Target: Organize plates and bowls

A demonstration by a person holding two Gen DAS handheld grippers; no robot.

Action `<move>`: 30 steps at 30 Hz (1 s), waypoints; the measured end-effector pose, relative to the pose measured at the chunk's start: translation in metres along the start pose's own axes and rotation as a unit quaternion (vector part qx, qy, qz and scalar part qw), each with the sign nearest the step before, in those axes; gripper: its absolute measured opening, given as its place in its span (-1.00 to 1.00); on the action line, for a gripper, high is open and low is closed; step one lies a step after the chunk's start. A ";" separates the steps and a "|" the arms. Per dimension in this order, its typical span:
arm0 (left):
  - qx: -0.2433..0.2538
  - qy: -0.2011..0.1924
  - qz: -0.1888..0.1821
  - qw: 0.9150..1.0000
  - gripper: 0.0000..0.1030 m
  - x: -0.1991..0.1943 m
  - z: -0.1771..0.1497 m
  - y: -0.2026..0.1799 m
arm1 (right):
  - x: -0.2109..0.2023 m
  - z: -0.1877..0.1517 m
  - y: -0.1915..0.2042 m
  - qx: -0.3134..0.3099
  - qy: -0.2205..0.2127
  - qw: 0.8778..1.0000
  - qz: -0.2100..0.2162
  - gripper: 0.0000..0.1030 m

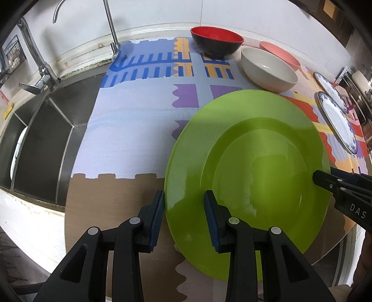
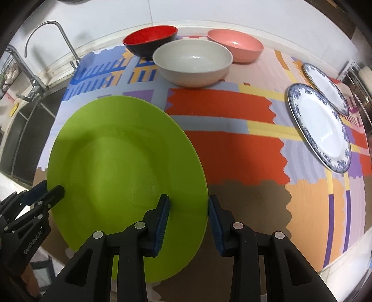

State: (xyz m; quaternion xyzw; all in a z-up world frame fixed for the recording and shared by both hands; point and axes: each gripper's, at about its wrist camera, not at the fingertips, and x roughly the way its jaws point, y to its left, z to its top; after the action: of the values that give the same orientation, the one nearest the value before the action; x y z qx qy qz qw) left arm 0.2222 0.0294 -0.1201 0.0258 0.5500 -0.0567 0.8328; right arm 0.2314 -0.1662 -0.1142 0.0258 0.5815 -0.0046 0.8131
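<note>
A large green plate (image 1: 255,162) (image 2: 121,158) lies on the patterned mat. My left gripper (image 1: 183,216) is open, its two fingers straddling the plate's left rim. My right gripper (image 2: 188,216) is open, straddling the plate's right rim. Each gripper shows in the other's view, the right one (image 1: 325,181) and the left one (image 2: 51,192). At the back stand a red-and-black bowl (image 1: 217,41) (image 2: 151,39), a cream bowl (image 1: 267,69) (image 2: 193,65) and a pink bowl (image 1: 281,54) (image 2: 234,45). Two blue-rimmed white plates (image 2: 318,125) (image 2: 325,88) lie at the right.
A steel sink (image 1: 46,139) with a faucet (image 1: 34,65) lies left of the mat; a white dish (image 1: 17,153) stands inside it. A tiled wall (image 2: 209,11) runs behind. The counter's front edge (image 2: 344,262) is near. Metal pots (image 1: 360,97) stand at the far right.
</note>
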 end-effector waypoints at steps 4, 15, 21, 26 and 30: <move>-0.005 -0.003 0.002 1.000 -0.33 0.004 0.001 -0.001 | 0.006 -0.001 -0.003 0.004 0.001 1.000 0.001 -0.31; -0.007 0.002 0.006 1.000 -0.33 0.014 0.004 -0.004 | 0.021 -0.002 -0.008 0.017 0.003 1.000 0.002 -0.31; -0.005 0.001 0.000 1.000 -0.25 0.015 0.004 -0.005 | 0.023 -0.001 -0.008 0.014 0.005 1.000 0.003 -0.30; -0.001 0.005 -0.004 1.000 -0.01 0.015 0.005 -0.005 | 0.024 -0.002 -0.007 0.013 0.006 1.000 0.004 -0.29; 0.008 -0.013 0.006 1.000 0.21 0.007 0.008 -0.005 | 0.023 -0.002 -0.008 0.020 0.005 1.000 0.006 -0.28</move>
State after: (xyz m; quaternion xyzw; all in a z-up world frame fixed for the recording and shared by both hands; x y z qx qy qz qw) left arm 0.2312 0.0227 -0.1230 0.0350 0.5388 -0.0563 0.8398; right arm 0.2364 -0.1740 -0.1368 0.0456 0.5850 -0.0111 0.8097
